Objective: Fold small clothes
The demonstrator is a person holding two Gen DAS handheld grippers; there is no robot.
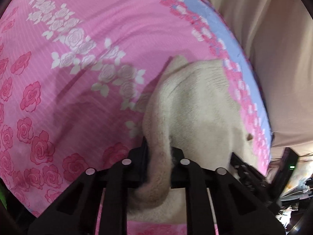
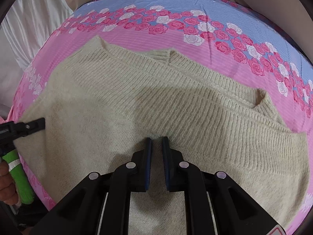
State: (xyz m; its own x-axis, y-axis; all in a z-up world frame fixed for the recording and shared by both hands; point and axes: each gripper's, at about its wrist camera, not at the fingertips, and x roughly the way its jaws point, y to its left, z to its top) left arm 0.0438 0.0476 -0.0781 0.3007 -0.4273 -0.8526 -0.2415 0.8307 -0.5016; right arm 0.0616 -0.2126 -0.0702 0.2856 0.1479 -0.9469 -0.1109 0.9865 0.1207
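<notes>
A cream knitted sweater [image 2: 137, 98] lies spread on a pink rose-print bedsheet [image 2: 156, 39], neckline toward the far side. My right gripper [image 2: 156, 139] points down at the sweater's middle. Its jaws stand narrow, with a small pinch of knit between the blue pads. In the right wrist view my left gripper [image 2: 40, 124] reaches the sweater's left edge, held by a hand [image 2: 5, 184] on a green handle. In the left wrist view the left gripper [image 1: 159, 150] is shut on a bunched fold of the sweater [image 1: 195, 107], which hangs down between the fingers.
The sheet's blue flowered border [image 2: 176, 5] runs along the far edge of the bed. Beige fabric [image 1: 283, 58] hangs beyond the bed edge, white cloth [image 2: 29, 19] lies at the upper left, and clutter [image 1: 293, 192] sits off the bed's corner.
</notes>
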